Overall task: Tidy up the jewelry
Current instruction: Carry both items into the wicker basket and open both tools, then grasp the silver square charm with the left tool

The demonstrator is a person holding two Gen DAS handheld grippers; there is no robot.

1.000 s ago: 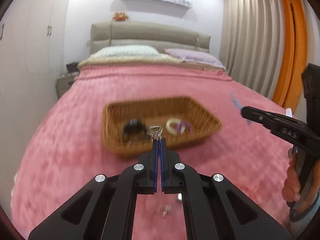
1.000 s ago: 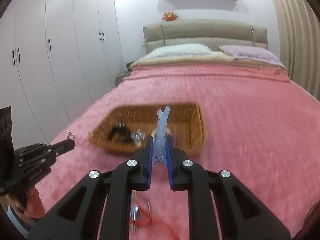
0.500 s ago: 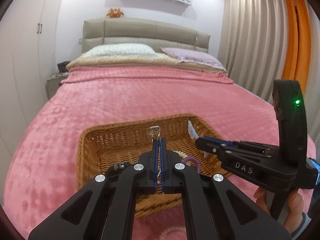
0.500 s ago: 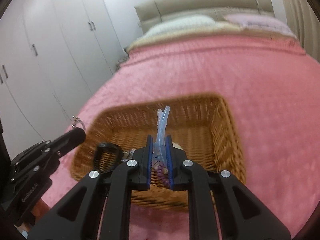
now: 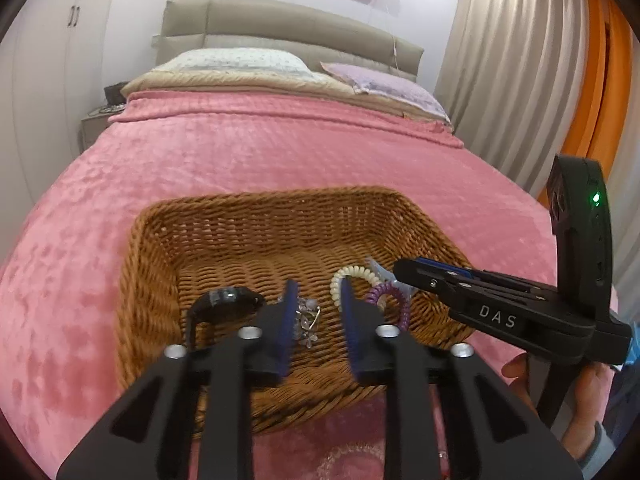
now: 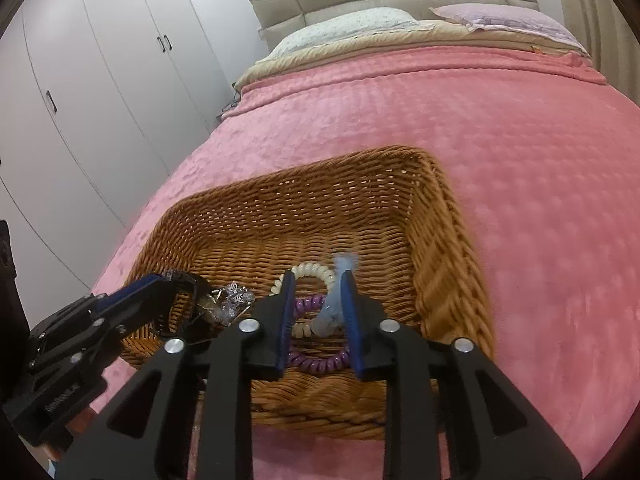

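Note:
A brown wicker basket (image 5: 156, 232) (image 6: 444, 216) sits on the pink bed. My left gripper (image 5: 318, 300) is open over its near side, above a silver earring cluster (image 5: 306, 322) (image 6: 236, 300) lying in the basket. My right gripper (image 6: 318, 284) is open too; a pale blue hair clip (image 6: 334, 308) (image 5: 384, 274) drops between its fingers, blurred. In the basket also lie a black watch (image 5: 228, 300), a cream coil hair tie (image 5: 356, 274) (image 6: 310, 270) and a purple coil hair tie (image 5: 394, 300) (image 6: 316, 360).
The pink blanket (image 5: 280, 152) covers the bed; pillows (image 5: 240, 62) and headboard are at the far end. A clear beaded bracelet (image 5: 348, 458) lies on the blanket near the basket's front. White wardrobes (image 6: 100, 80) stand left, curtains (image 5: 520, 80) right.
Both grippers moved over the basket and opened. The left let go of the silver earring, the right let go of the blue clip; both now lie or fall in the basket.

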